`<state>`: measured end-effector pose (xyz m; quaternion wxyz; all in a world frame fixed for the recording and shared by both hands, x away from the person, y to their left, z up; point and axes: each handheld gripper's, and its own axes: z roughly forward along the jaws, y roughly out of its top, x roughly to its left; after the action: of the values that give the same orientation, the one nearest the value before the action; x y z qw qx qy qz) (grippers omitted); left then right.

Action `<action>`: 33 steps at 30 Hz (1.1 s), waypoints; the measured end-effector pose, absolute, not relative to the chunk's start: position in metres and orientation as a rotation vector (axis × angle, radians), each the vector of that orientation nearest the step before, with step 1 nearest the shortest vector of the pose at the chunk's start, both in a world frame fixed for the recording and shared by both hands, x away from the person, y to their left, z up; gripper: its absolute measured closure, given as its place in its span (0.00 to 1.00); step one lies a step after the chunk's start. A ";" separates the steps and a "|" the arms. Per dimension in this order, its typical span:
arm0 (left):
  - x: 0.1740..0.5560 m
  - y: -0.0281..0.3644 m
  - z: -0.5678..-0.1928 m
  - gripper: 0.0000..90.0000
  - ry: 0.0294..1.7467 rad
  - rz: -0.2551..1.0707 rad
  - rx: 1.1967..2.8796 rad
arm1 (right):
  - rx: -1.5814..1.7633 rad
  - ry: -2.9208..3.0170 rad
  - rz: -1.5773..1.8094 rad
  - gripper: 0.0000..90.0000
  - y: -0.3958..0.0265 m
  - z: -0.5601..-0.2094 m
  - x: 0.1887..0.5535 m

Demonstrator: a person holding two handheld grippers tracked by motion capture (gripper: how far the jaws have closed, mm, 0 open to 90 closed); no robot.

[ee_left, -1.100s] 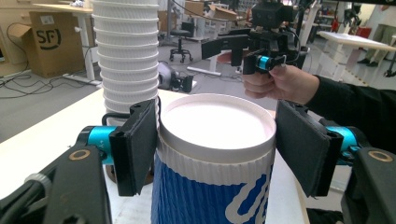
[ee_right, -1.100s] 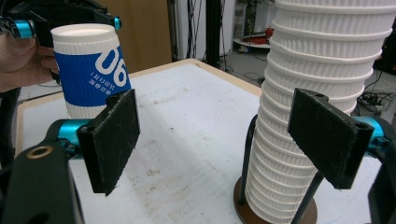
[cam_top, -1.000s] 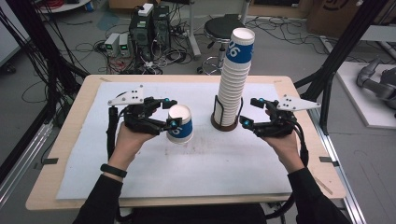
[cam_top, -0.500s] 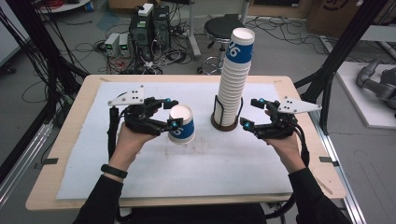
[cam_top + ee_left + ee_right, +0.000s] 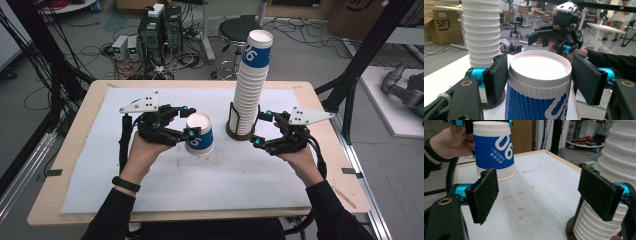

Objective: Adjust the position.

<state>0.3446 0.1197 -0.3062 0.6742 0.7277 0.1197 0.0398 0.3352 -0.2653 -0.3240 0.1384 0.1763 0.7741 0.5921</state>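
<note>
**Cups that could tip or slip**

Table [image 5: 150,200] first: it is big and flat, with a white sheet on it, so a dropped cup would roll away over it.

Next comes the tall stack of cups [image 5: 248,90], standing upside down in a dark round holder near the far middle. It is very high (and looks a bit wobbly). The right gripper [image 5: 260,129] waits just beside its bottom with its jaws wide apart and nothing between them. A bump from that gripper could push the whole stack over.

Smallest is the single cup [image 5: 199,134], upside down and lifted off the table, to the left of the stack. The left gripper [image 5: 537,77] squeezes it near its top. Too hard a squeeze could crush the paper. Too soft, and it could slide out and fall.
</note>
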 end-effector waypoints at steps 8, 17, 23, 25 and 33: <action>0.343 0.108 -0.304 0.35 0.244 0.069 1.641 | 0.472 2.302 1.737 0.19 -0.251 -0.327 0.334; 0.342 0.098 -0.303 0.35 0.225 0.048 1.643 | 0.419 2.393 1.760 0.19 -0.230 -0.333 0.332; 0.342 0.093 -0.303 0.35 0.217 0.044 1.644 | 0.423 2.421 1.784 0.19 -0.219 -0.336 0.332; 0.342 0.092 -0.303 0.35 0.213 0.039 1.643 | 0.418 2.428 1.796 0.19 -0.216 -0.337 0.331; 0.341 0.085 -0.304 0.35 0.203 0.031 1.643 | 0.407 2.453 1.808 0.19 -0.204 -0.342 0.330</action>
<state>0.3412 0.0850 -0.3037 0.6763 0.7309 0.0904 0.0136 0.3298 -0.2044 -0.3416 0.0333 0.1323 0.7974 0.5878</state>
